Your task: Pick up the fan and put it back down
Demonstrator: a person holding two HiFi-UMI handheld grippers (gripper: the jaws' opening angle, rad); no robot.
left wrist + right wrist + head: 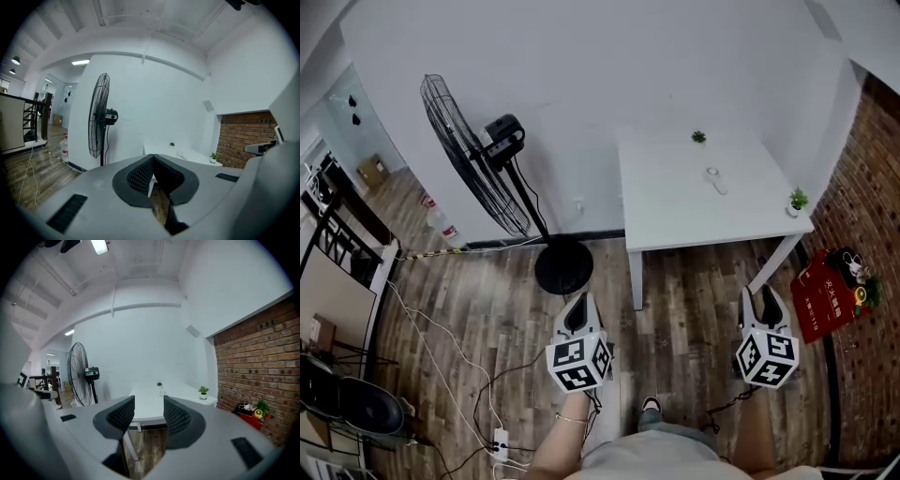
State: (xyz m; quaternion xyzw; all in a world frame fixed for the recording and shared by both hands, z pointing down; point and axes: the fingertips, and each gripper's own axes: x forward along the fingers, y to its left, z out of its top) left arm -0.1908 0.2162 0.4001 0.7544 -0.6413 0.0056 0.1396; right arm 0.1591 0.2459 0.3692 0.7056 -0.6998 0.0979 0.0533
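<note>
Wood-plank floor point(694, 300) meets a plain white wall, seen steeply from above. A white table point(675, 202) stands against that wall. To the table's left, near its front-left leg, the tall pedestal fan point(478, 159) stands upright on a round black base, with its wire cage turned side-on.

Both tools are held on the near side of the table, toward the person. The left gripper point(578, 309) is left of the table, facing the fan's base but apart from it, with its jaws pressed together on nothing. The right gripper point(763, 302) is beside the table's right leg, with its jaws spread and empty.

The pickup looks not yet begun; this is the approach. Next, the left jaws likely need to part, then the grippers must reach left of the table for the fan's pole.
</note>
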